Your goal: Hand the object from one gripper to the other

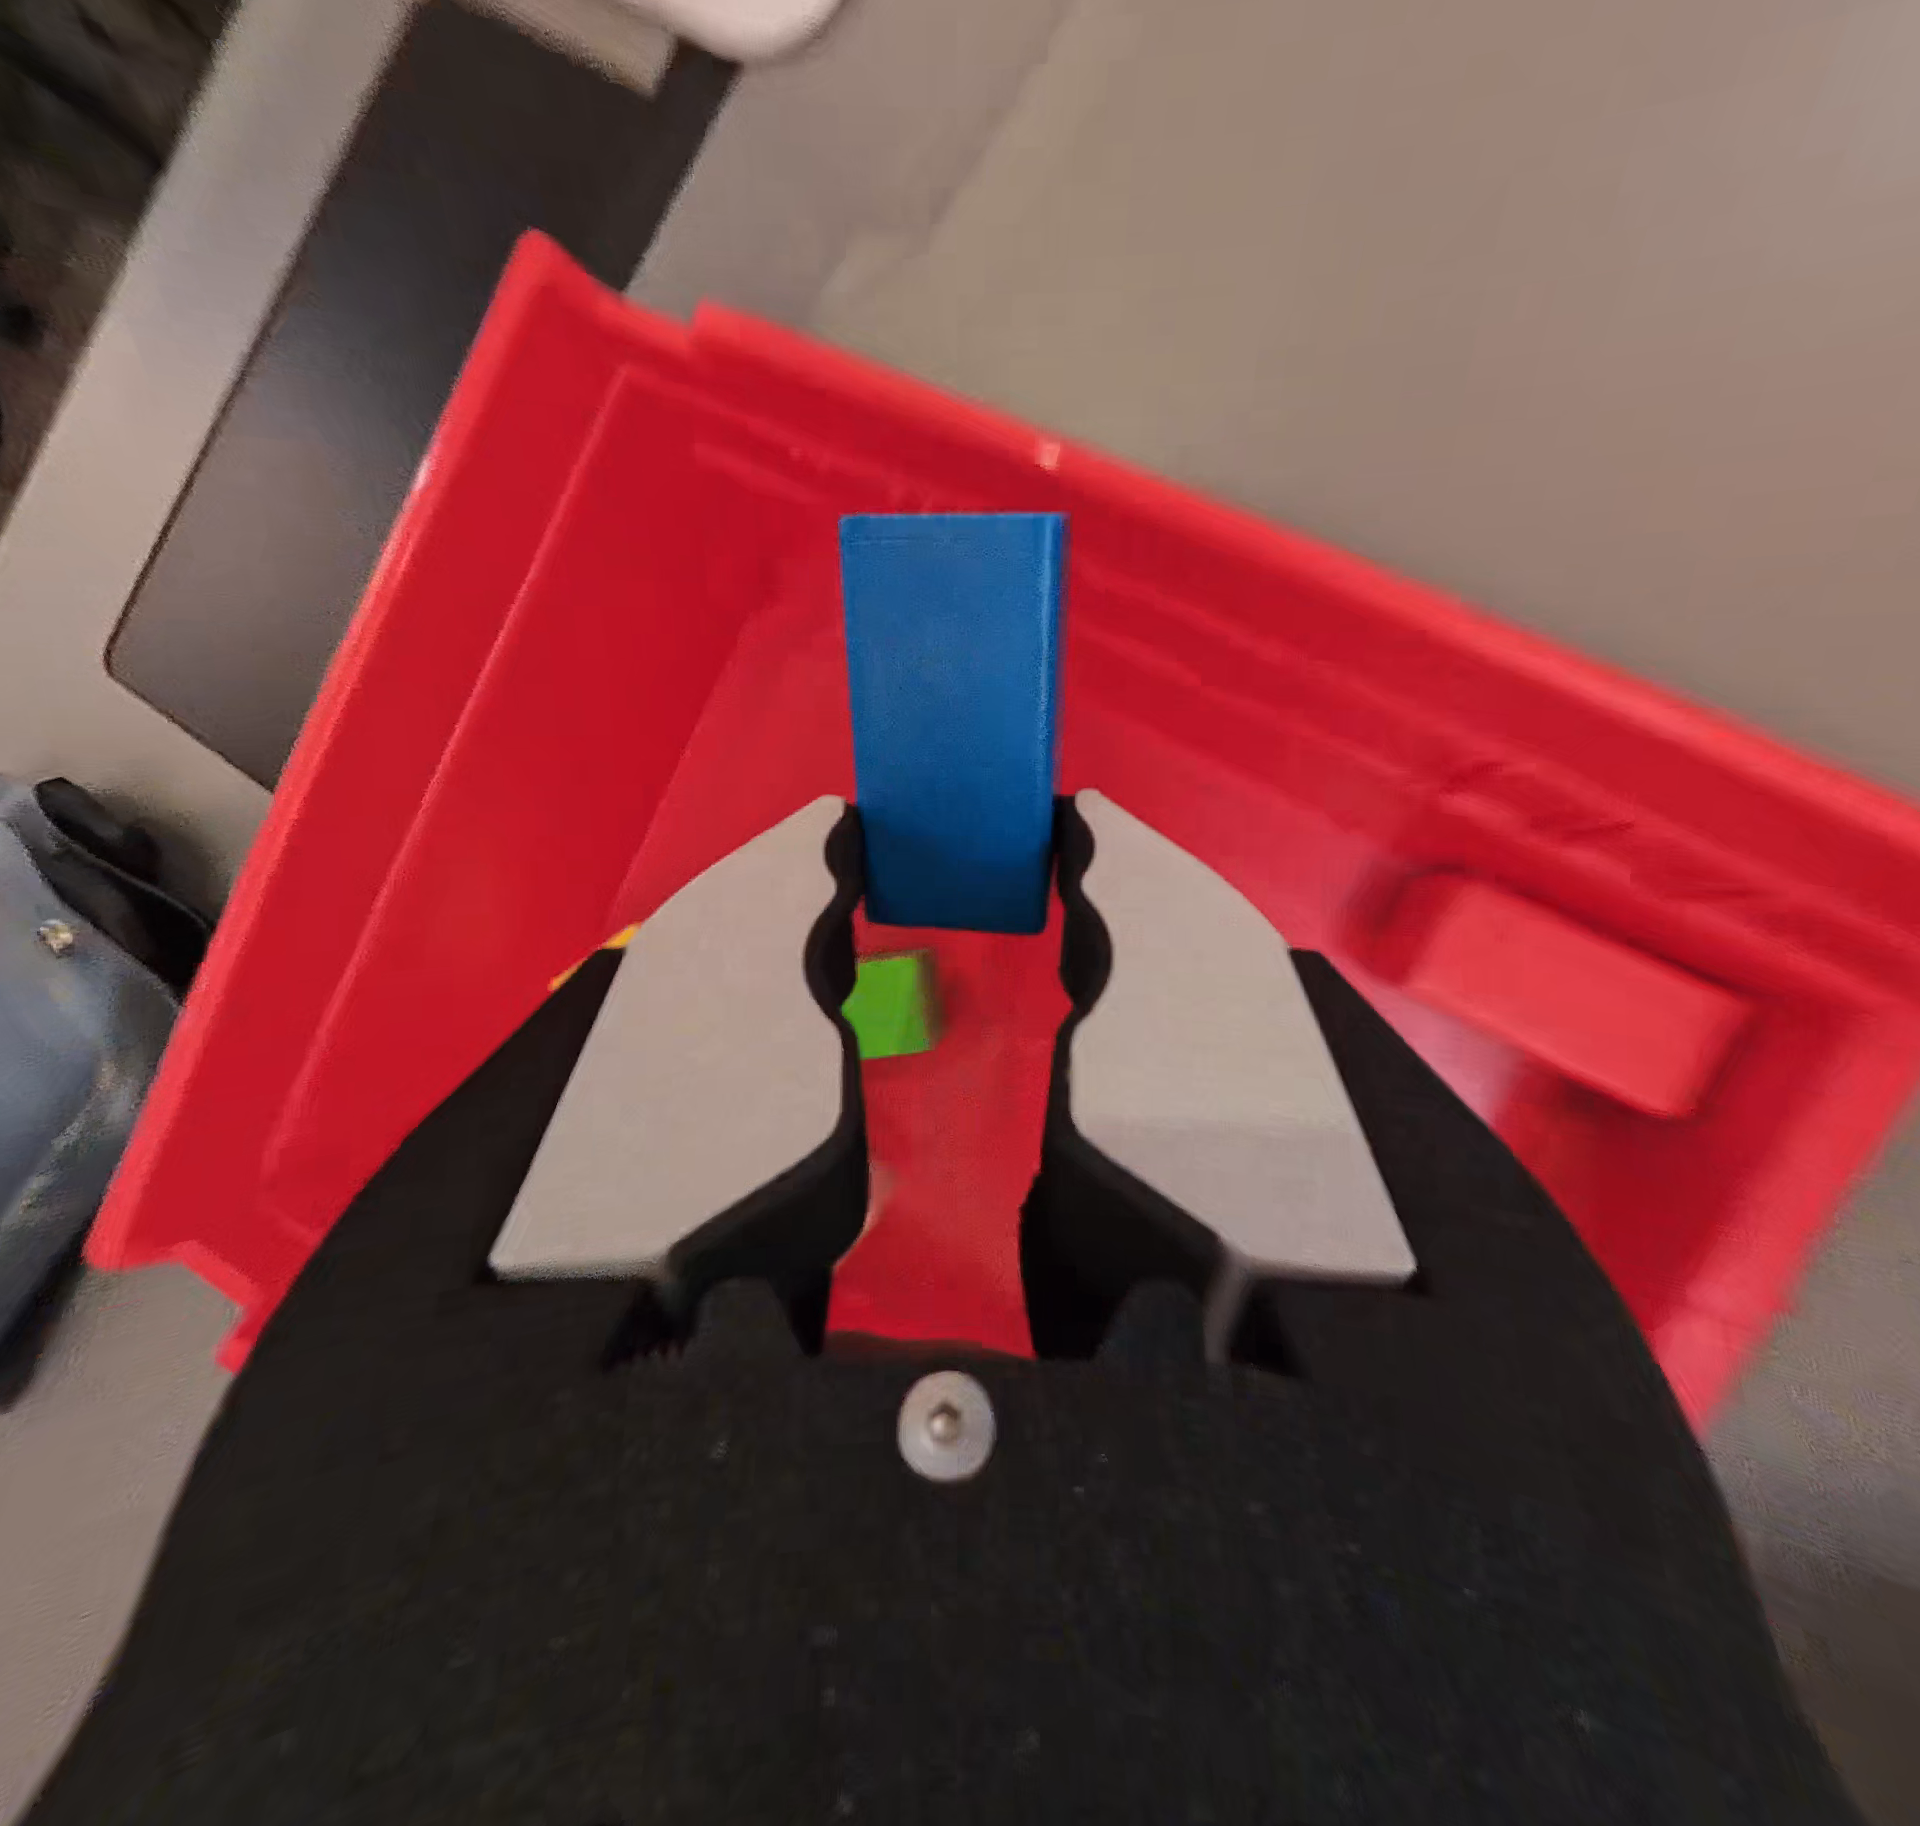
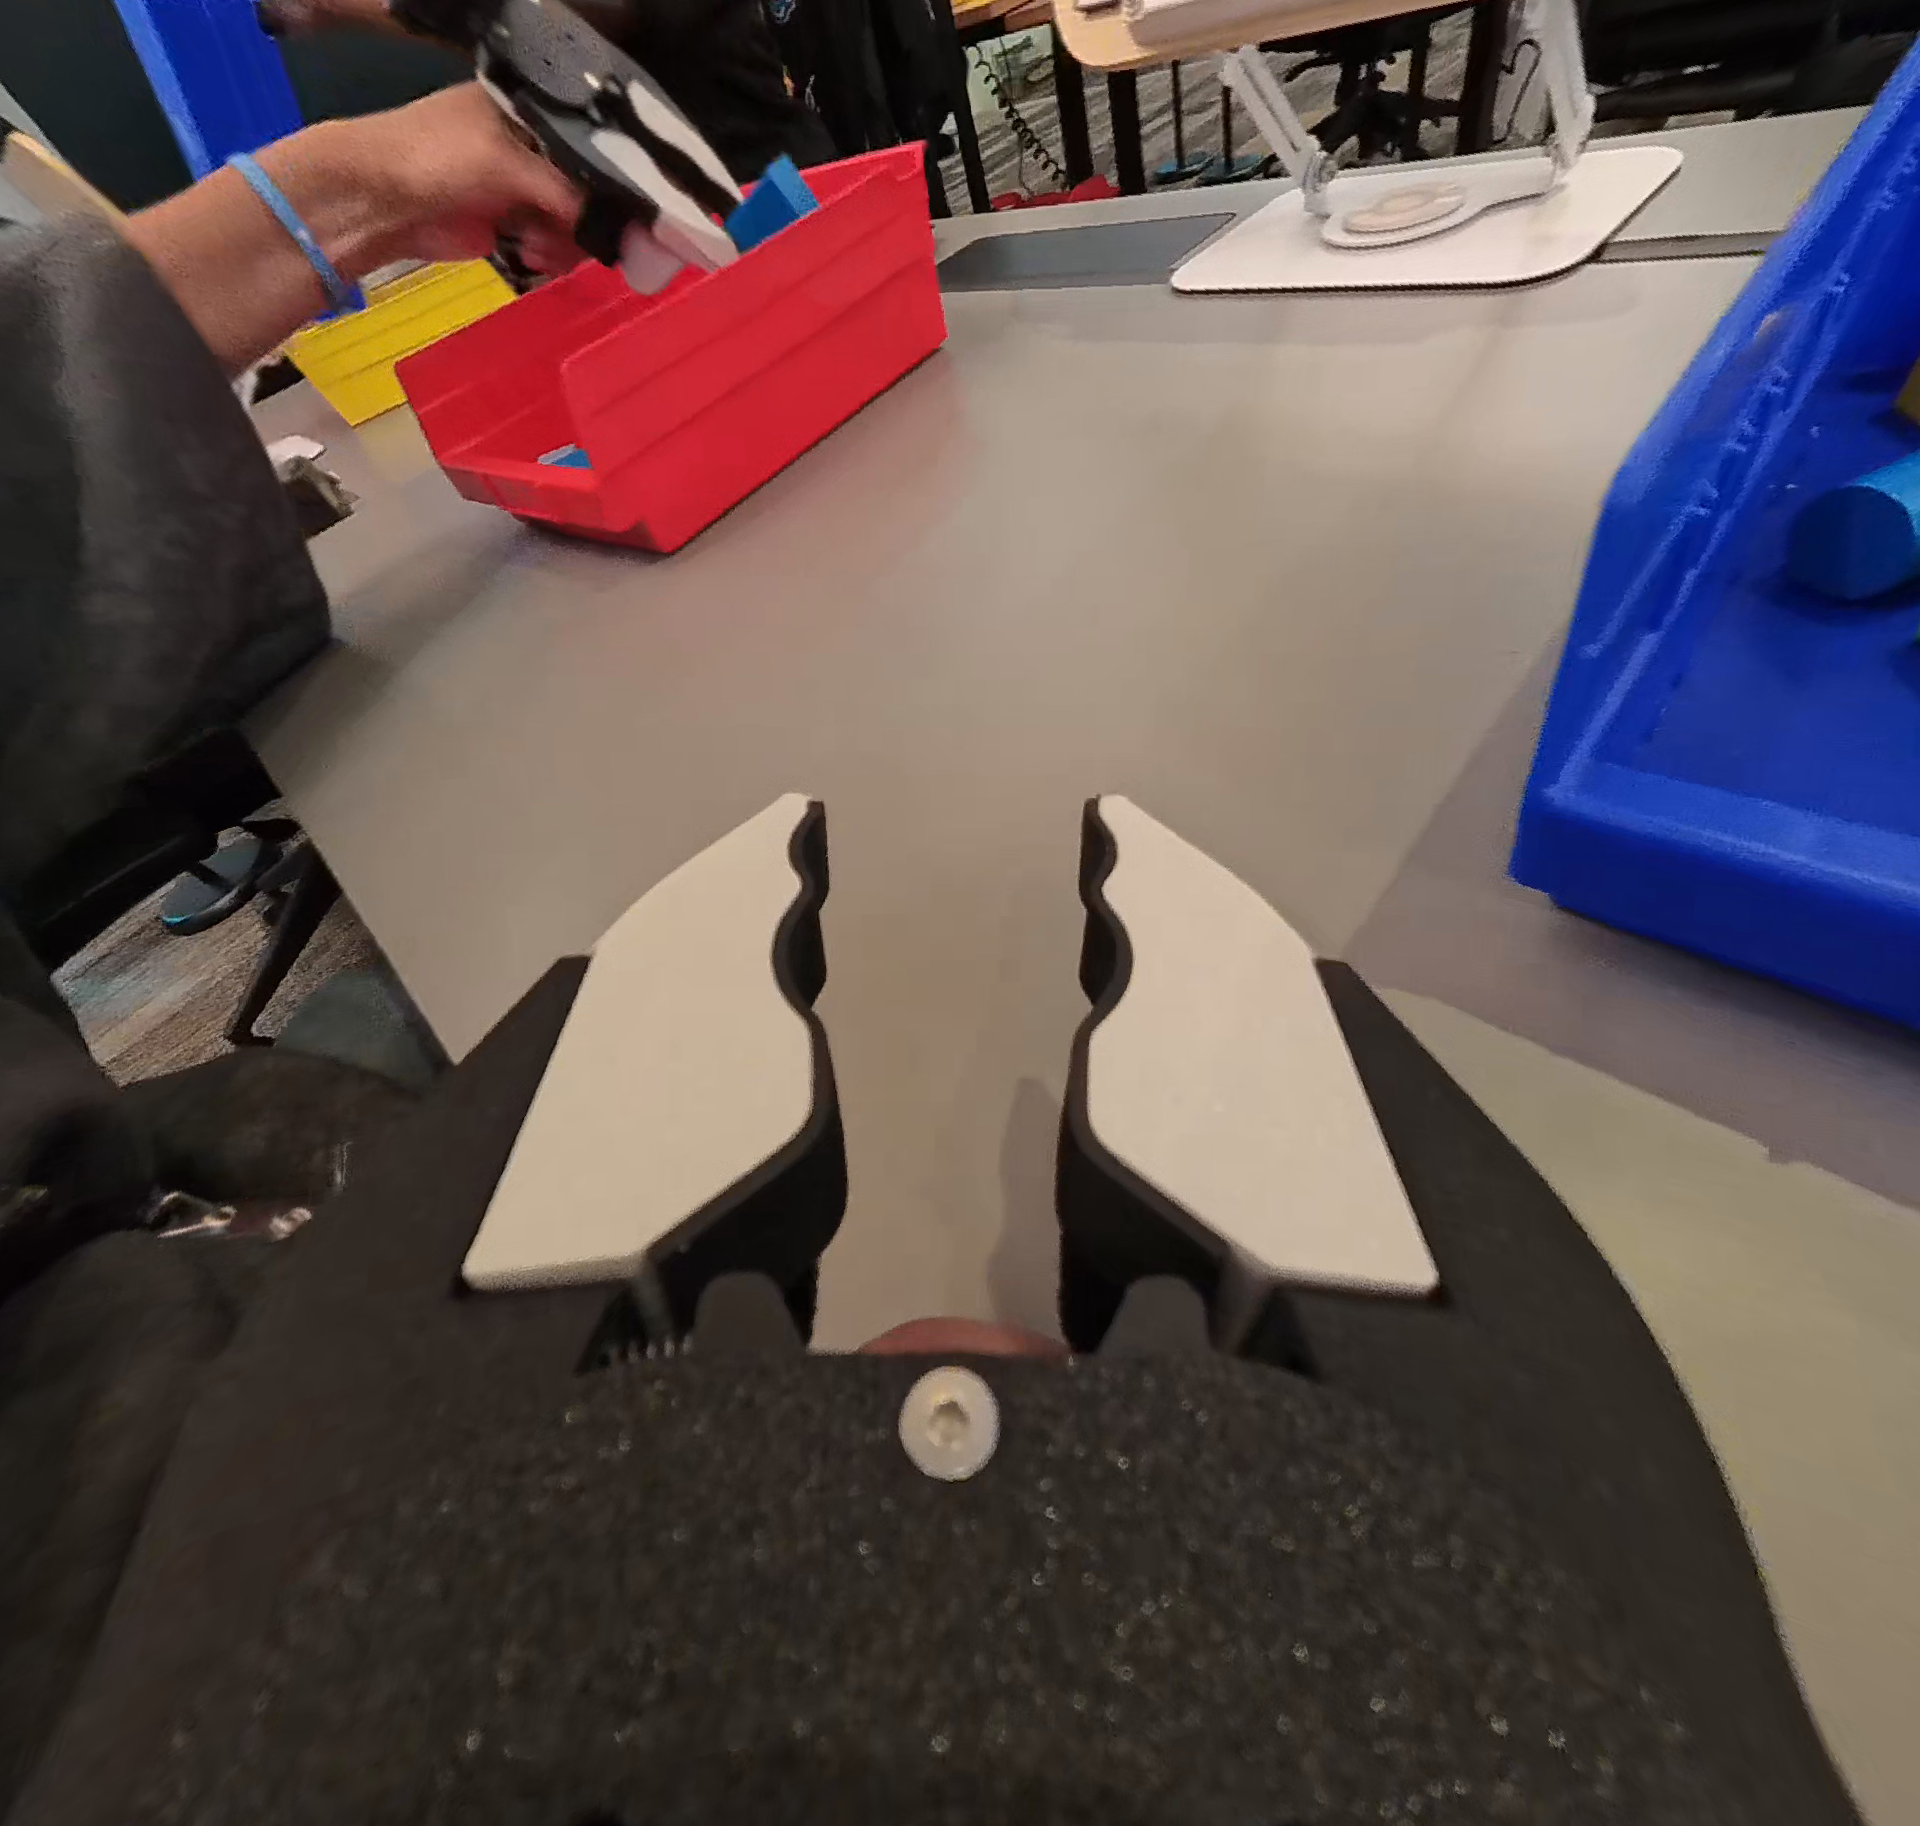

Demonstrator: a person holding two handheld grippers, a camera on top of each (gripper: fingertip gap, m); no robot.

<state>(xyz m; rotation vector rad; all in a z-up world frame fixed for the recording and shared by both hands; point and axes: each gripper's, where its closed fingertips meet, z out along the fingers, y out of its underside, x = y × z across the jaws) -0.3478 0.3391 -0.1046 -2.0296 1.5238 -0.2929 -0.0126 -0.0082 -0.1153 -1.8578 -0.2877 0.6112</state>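
Fingers of left gripper [image 1: 956, 857] pinched only the blue block's [image 1: 951, 716] near end, above the red bin [image 1: 436, 841]. Right gripper [image 2: 954, 820] sat open, empty, well apart over the bench [image 2: 1039, 581]. Risk: shallow pinch, block could pivot or drop into the bin during handover.

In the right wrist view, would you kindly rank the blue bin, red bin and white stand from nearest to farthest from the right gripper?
From the right gripper:
1. Blue bin, close on the right.
2. Red bin, farther, left.
3. White stand, farthest, at the table's back.

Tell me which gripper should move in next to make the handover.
Probably the right gripper: it is open, empty, above bare table. The left gripper already clamps the blue block over the red bin.
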